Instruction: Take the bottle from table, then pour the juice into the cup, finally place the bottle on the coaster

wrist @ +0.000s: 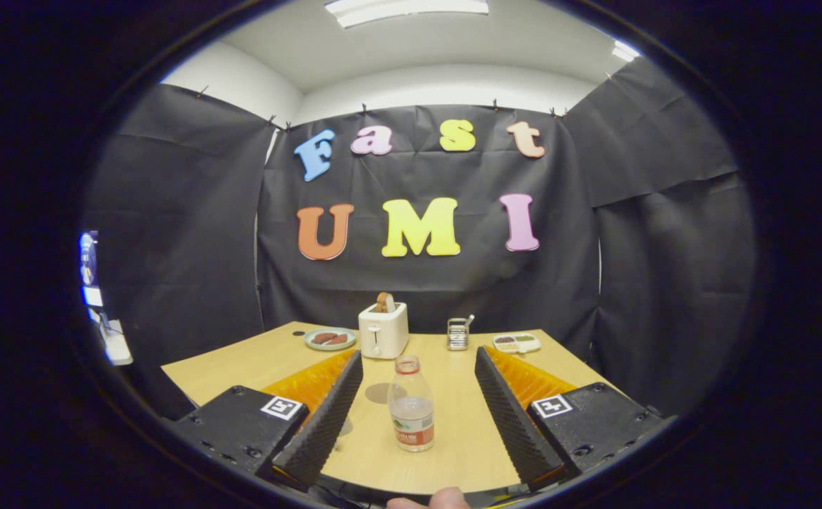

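A clear plastic bottle (411, 405) stands upright on the wooden table (453, 438). It has a reddish label low on its body and a little liquid in it. The bottle is between the two fingers of my gripper (418, 357), nearer the left one, and neither finger touches it. The gripper is open wide. A flat grey round coaster (380, 393) lies on the table just behind and left of the bottle, partly hidden by it. A faint clear shape beside the left finger (322, 417) is too dim to identify.
At the far side of the table stand a white toaster (382, 330) with bread in it, a plate (330, 338) with food, a small metal rack (458, 334) and a divided food tray (516, 343). A person's fingertip (428, 500) shows below the gripper.
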`<state>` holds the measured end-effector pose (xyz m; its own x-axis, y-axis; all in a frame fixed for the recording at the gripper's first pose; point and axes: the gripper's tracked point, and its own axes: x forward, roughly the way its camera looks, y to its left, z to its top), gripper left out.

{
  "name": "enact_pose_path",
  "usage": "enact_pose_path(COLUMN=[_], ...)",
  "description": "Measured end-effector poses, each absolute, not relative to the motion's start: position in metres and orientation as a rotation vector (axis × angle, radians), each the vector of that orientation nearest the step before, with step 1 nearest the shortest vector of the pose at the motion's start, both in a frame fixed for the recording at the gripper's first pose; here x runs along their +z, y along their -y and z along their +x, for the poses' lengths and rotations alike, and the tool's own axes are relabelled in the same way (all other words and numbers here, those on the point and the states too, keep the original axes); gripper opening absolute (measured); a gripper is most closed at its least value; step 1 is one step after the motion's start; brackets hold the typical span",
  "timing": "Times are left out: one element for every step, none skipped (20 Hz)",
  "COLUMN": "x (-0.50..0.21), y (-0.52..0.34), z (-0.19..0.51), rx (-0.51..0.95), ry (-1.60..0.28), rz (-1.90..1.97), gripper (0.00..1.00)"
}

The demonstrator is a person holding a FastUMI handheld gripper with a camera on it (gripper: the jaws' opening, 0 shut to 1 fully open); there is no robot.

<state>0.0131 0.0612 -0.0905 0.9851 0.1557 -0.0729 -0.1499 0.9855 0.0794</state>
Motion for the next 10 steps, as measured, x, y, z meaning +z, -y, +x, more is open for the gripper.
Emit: enact_pose_path(x=[-0.104,-0.117,-0.130,-0.141,-0.154,-0.164,-0.174,-0.184,-0.197,-0.208], y=[-0.065,-0.069,-0.072,-0.075,-0.077,-0.079,-0.079,-0.080,-0.081,-0.081], z=[0.015,0.017,0.020,0.024,0.029,0.035,0.041,0.048,0.054,0.059], rx=[0.154,0.157,0.156,0.155,0.153,0.147,0.139,0.129,0.122,0.119], ry=[-0.097,-0.115,-0.133,-0.151,-0.172,-0.184,-0.195,-0.212,-0.233,-0.257], rz=[0.075,0.074,0.074,0.074,0.073,0.076,0.082,0.088,0.091,0.088], gripper=[1.00,1.00,1.00,1.00,1.00,1.00,1.00,1.00,1.00,1.00])
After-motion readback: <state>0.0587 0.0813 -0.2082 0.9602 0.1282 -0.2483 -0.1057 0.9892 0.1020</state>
